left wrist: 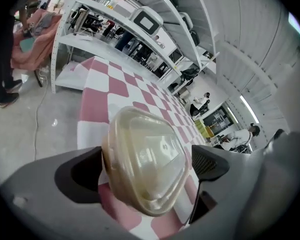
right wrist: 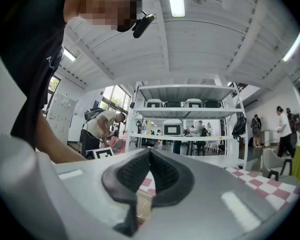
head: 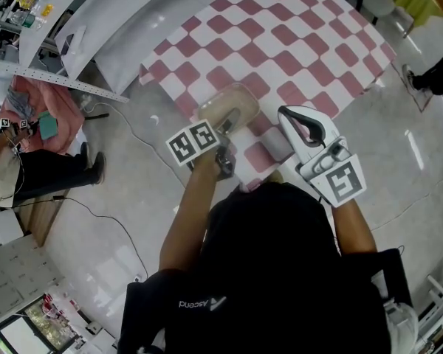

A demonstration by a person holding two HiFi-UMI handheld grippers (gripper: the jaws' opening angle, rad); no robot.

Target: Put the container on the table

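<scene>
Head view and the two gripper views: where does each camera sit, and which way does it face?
Head view: on the person's head, facing down at the table and the container; both arms, the left gripper and the right gripper show.
Left gripper view: on the left gripper, facing down along its wide-apart fingers at the container between them.
Right gripper view: on the right gripper, facing across the room at shelves; its closed fingers and the person's arm show.
Shared: head and left gripper views both show container and table.
</scene>
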